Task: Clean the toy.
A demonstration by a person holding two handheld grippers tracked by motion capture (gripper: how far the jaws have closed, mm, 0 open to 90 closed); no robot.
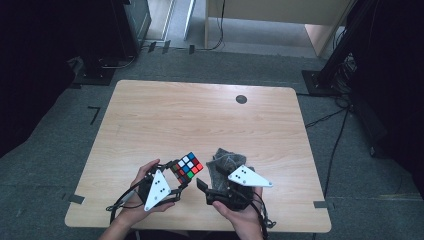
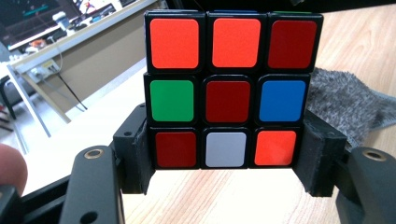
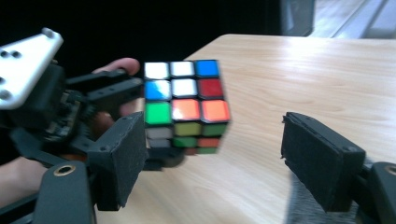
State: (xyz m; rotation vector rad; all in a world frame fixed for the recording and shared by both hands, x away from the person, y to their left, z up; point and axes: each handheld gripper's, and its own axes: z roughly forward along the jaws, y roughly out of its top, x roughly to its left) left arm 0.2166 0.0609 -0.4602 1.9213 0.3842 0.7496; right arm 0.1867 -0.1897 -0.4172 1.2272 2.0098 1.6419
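Note:
A scrambled colour cube (image 1: 187,167) is held above the wooden table (image 1: 200,115) near its front edge. My left gripper (image 1: 179,176) is shut on it. In the left gripper view both pads press the sides of the cube's (image 2: 227,93) bottom row. My right gripper (image 1: 206,183) sits just right of the cube with its jaws open. In the right gripper view nothing lies between its pads (image 3: 322,161), and the cube (image 3: 184,105) floats farther off in the left gripper's (image 3: 140,121) hold.
A crumpled grey cloth (image 1: 225,160) lies on the table right of the cube, under my right gripper's plate. A small black disc (image 1: 241,99) sits near the far edge. Dark stands and cables ring the table on the grey floor.

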